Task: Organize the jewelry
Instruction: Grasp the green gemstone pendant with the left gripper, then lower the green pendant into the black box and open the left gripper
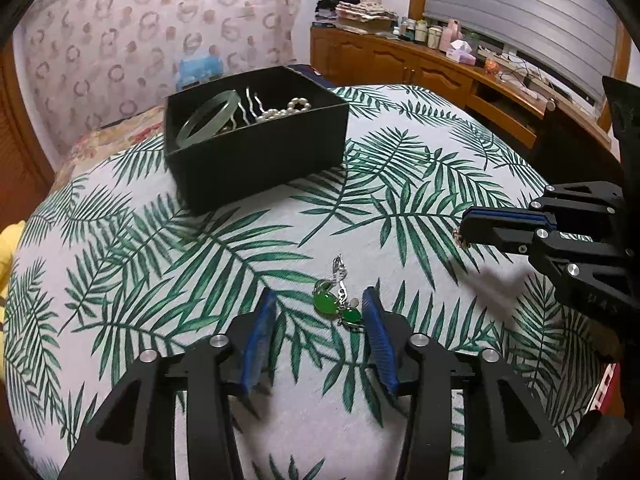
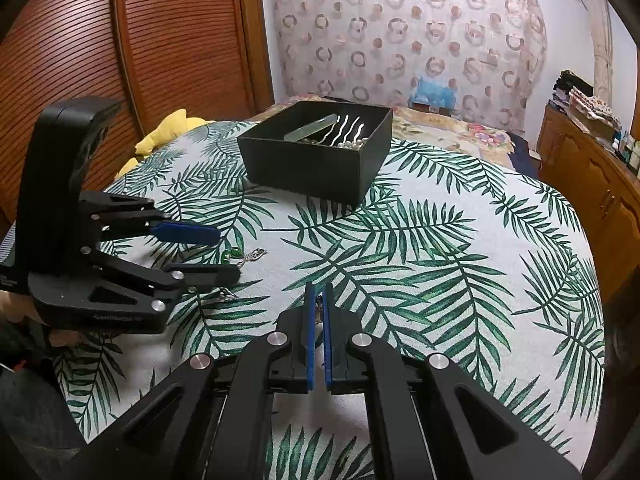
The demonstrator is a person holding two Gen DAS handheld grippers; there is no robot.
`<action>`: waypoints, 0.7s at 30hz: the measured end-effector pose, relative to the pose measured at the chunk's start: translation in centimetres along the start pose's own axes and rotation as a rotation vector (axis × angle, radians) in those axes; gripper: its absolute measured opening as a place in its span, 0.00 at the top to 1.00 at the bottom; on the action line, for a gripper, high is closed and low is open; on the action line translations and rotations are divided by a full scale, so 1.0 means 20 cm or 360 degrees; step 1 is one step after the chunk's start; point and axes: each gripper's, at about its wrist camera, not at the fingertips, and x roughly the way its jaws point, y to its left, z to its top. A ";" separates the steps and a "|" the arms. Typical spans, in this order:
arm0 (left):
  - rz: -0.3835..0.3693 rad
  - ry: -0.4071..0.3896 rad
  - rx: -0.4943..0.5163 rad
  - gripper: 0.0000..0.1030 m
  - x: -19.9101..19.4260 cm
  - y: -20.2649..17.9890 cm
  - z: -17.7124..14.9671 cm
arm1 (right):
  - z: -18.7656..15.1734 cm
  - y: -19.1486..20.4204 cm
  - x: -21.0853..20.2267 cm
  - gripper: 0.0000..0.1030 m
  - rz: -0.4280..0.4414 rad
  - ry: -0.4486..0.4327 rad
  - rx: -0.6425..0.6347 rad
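Observation:
A black box (image 1: 256, 160) stands on the leaf-print cloth and holds a pale jade bangle (image 1: 208, 118), silver hairpins (image 1: 250, 106) and a pearl strand (image 1: 288, 110); it also shows in the right wrist view (image 2: 320, 172). Green-stone earrings with silver hooks (image 1: 336, 300) lie on the cloth between the tips of my open left gripper (image 1: 320, 300), seen from the side in the right wrist view (image 2: 224, 254). My right gripper (image 2: 318, 296) is shut on a small piece of jewelry (image 1: 459, 238) that pokes out at its tip, held above the cloth right of the earrings.
The leaf-print cloth (image 1: 400, 208) covers a rounded table. A yellow plush (image 2: 172, 132) lies at its left edge. A wooden sideboard (image 1: 440, 76) with bottles and clutter runs along the right. A bed with floral bedding (image 2: 452, 128) lies behind the box.

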 end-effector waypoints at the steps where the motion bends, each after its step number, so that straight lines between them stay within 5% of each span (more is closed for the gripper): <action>1: -0.0004 -0.0007 -0.0010 0.65 0.00 0.01 0.00 | 0.00 0.00 0.00 0.96 0.0002 -0.0001 -0.0001; 5: -0.0029 -0.0017 -0.0041 0.87 0.00 0.03 -0.01 | 0.01 0.01 0.00 0.96 0.0006 -0.0003 -0.0007; 7: -0.0063 -0.0023 -0.0043 0.90 0.00 0.03 -0.01 | 0.01 0.01 0.00 0.96 0.0004 -0.0002 -0.0005; 21: -0.0064 -0.0192 -0.0056 0.91 -0.12 0.10 0.15 | 0.20 -0.01 0.00 0.96 0.0022 -0.0067 -0.0051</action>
